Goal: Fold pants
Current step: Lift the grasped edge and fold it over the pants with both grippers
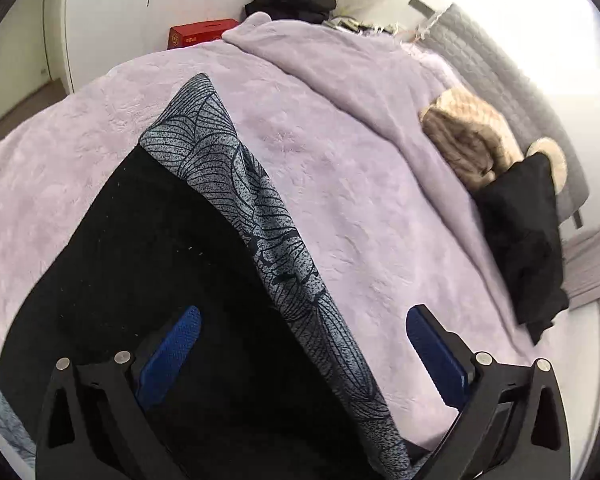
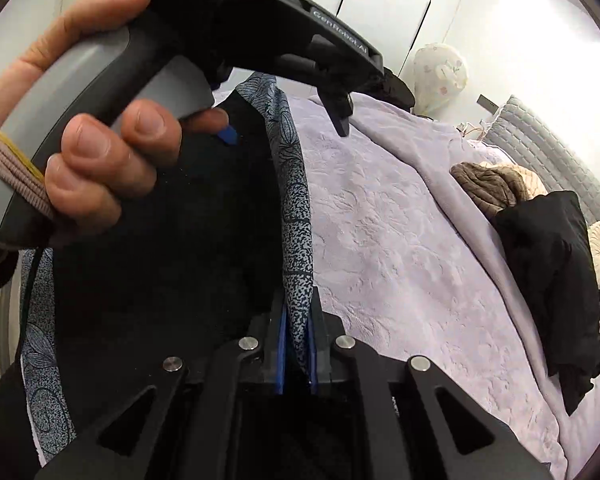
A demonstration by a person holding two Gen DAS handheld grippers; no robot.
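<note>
Pants (image 1: 172,248) edge pinched in right claw (image 2: 298,350); left claw (image 1: 304,344) wide over it, bare blanket (image 1: 360,184) beside.

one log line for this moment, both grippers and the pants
left gripper: open over pants | right gripper: shut on pants' patterned edge | pants on blanket | fold not finished

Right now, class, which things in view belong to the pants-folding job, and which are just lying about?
Job in hand:
pants
left gripper, open
right gripper, shut on the pants

Lying about:
red box
brown knit
black jacket
purple blanket
</note>
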